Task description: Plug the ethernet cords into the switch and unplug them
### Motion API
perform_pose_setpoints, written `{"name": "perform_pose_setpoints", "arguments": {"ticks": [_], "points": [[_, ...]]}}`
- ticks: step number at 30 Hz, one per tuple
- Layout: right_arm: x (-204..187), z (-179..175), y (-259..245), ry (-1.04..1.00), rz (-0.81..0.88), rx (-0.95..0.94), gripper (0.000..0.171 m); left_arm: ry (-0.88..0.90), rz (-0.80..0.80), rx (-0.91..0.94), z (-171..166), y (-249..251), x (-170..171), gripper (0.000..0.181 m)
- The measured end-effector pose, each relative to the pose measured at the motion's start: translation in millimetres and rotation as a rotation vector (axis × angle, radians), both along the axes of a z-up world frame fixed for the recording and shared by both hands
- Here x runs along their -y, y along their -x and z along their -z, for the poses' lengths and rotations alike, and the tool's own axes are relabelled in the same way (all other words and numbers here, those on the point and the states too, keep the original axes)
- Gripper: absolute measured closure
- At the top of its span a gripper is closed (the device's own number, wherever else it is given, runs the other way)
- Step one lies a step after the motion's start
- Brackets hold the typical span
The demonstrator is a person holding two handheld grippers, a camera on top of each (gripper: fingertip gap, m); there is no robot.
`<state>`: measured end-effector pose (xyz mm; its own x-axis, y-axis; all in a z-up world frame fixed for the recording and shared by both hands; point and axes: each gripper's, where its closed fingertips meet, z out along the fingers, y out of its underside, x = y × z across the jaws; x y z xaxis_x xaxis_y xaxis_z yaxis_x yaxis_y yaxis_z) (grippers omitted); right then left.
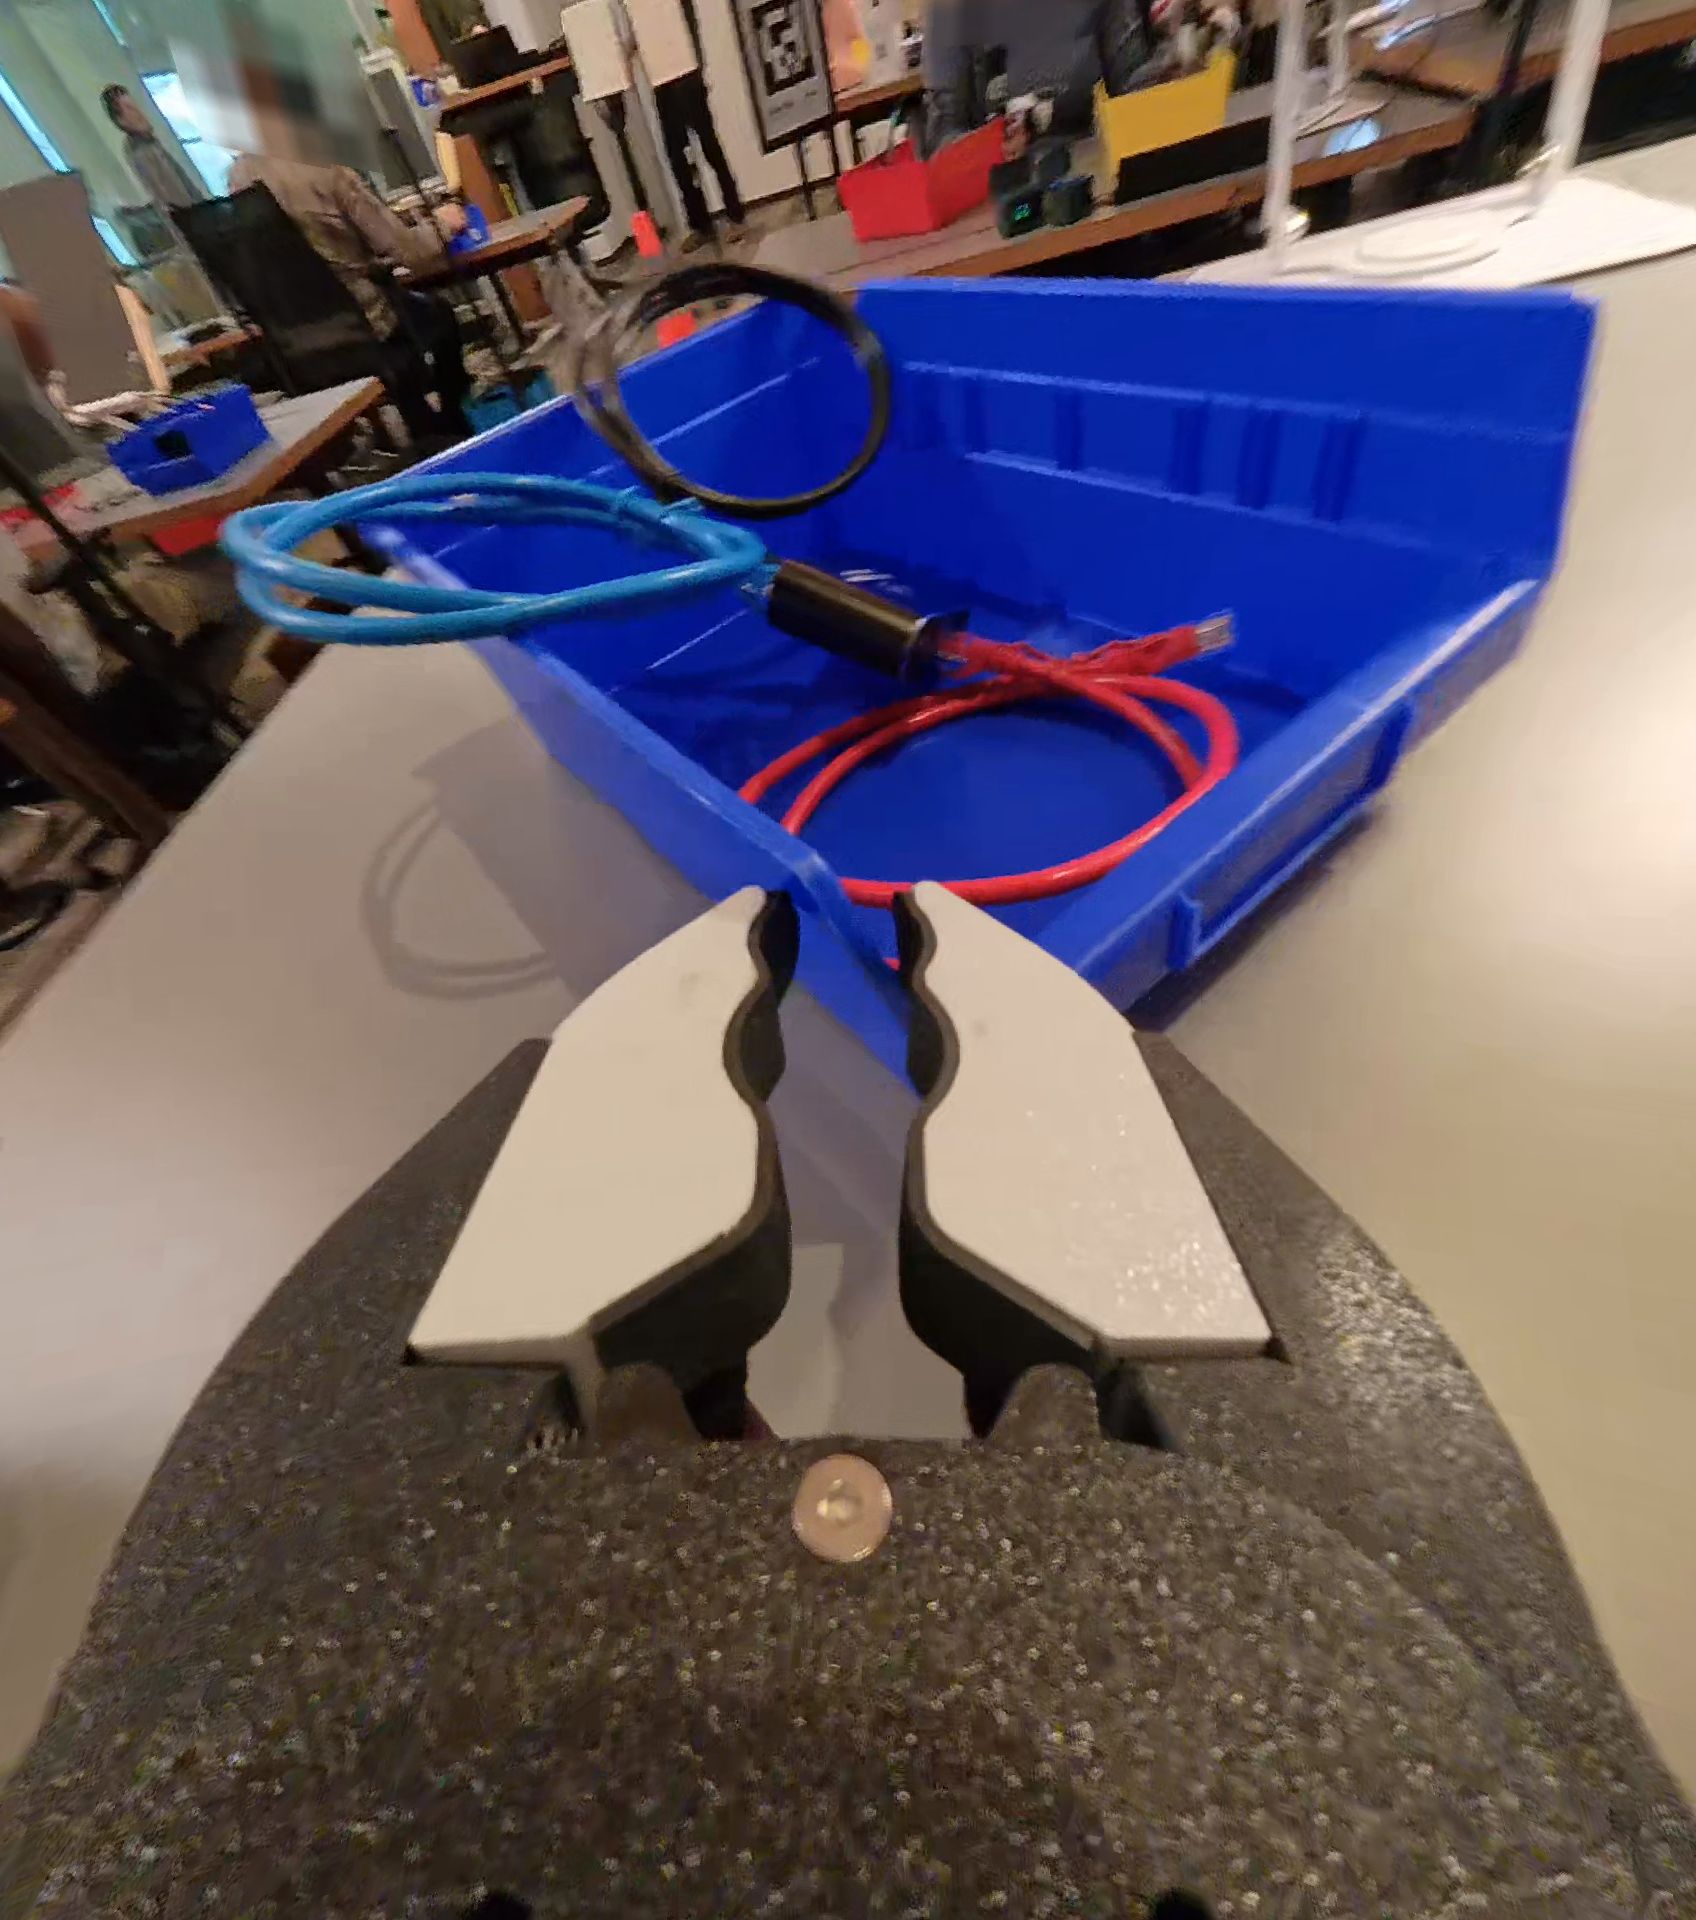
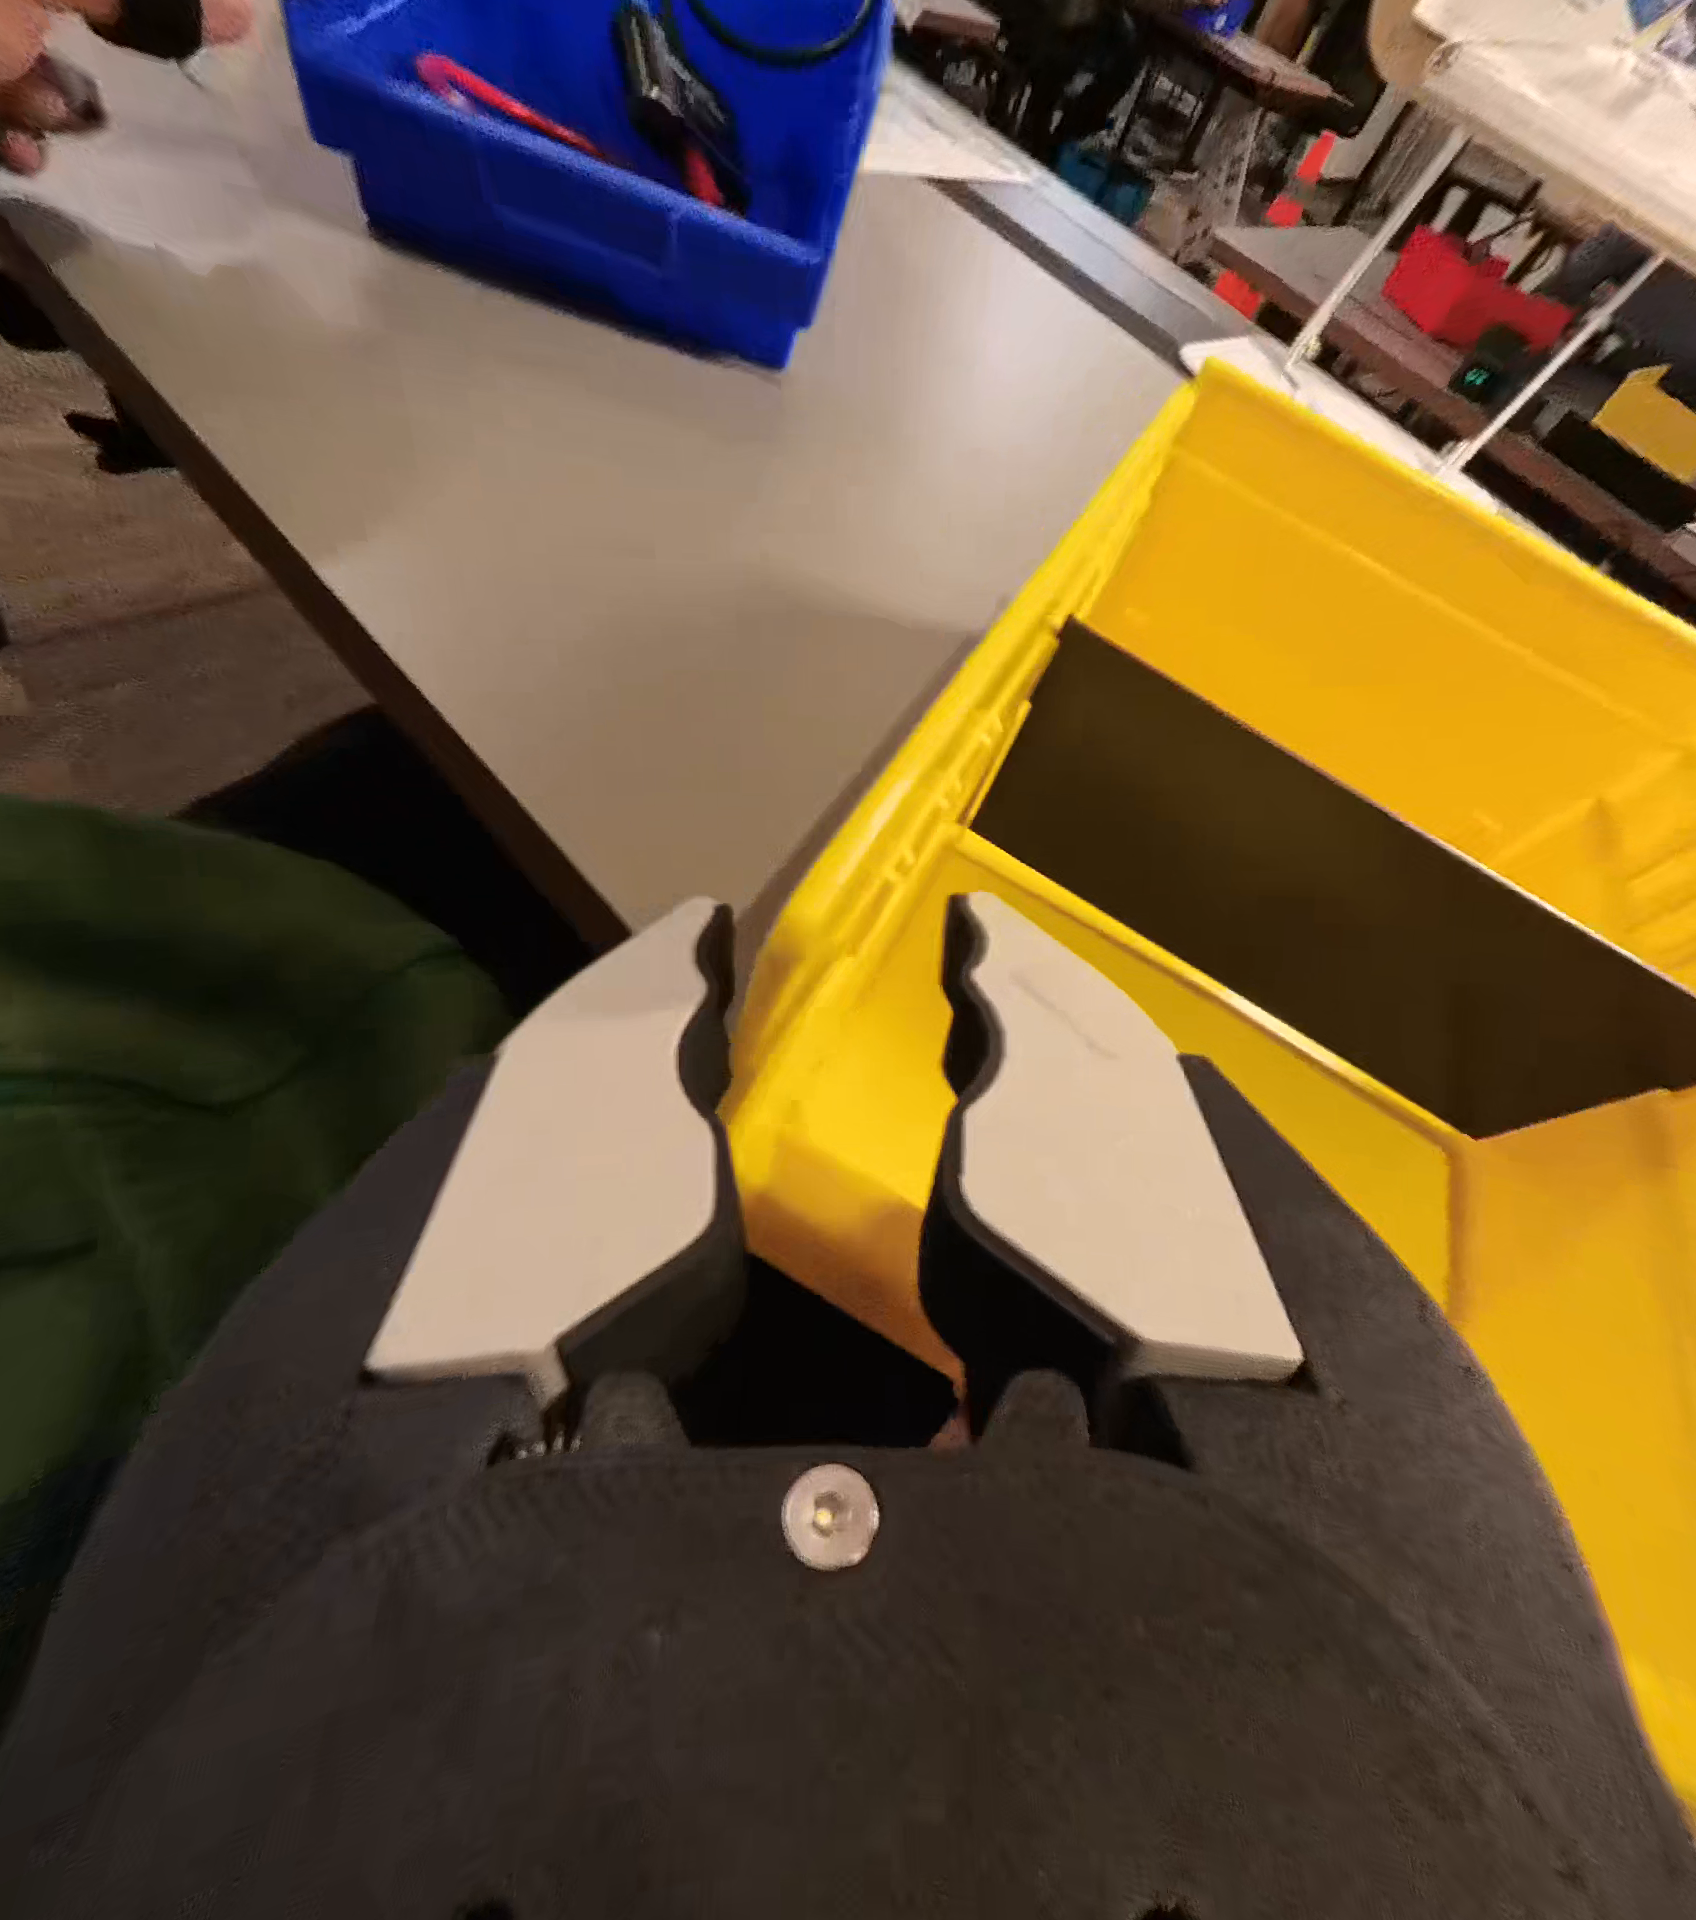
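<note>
Both jaws stand spread and empty: left gripper (image 1: 842,914) faces the blue bin (image 1: 1239,353), right gripper (image 2: 833,925) the yellow bin (image 2: 1446,540). Red cord (image 1: 1010,810) lies coiled inside the blue bin; blue cord (image 1: 470,561) hangs over its left rim. Cords look light and floppy; I would grip at the stiff plug (image 1: 1208,634).

A busy workshop: wooden benches (image 1: 1135,213) with red bins (image 1: 911,187), a black chair (image 1: 283,281), brownish carpet (image 2: 65,499).

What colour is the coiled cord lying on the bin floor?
Red cord, clearest in the left wrist view.
</note>
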<state>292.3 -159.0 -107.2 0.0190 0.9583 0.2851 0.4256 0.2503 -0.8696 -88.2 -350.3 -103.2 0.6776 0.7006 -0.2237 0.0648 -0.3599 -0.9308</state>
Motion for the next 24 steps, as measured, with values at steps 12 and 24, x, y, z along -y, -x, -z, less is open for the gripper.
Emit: {"name": "perform_pose_setpoints", "arguments": {"ticks": [12,24], "points": [[-78,-3,-8,-0.148,0.295,-0.055,0.162,-0.076,0.004,-0.139,-49,-23,10,0.139],[-91,-4,20,-0.153,0.360,-0.107,0.149,0.005,0.171,0.046,0,-36,-139,0.131]]}}
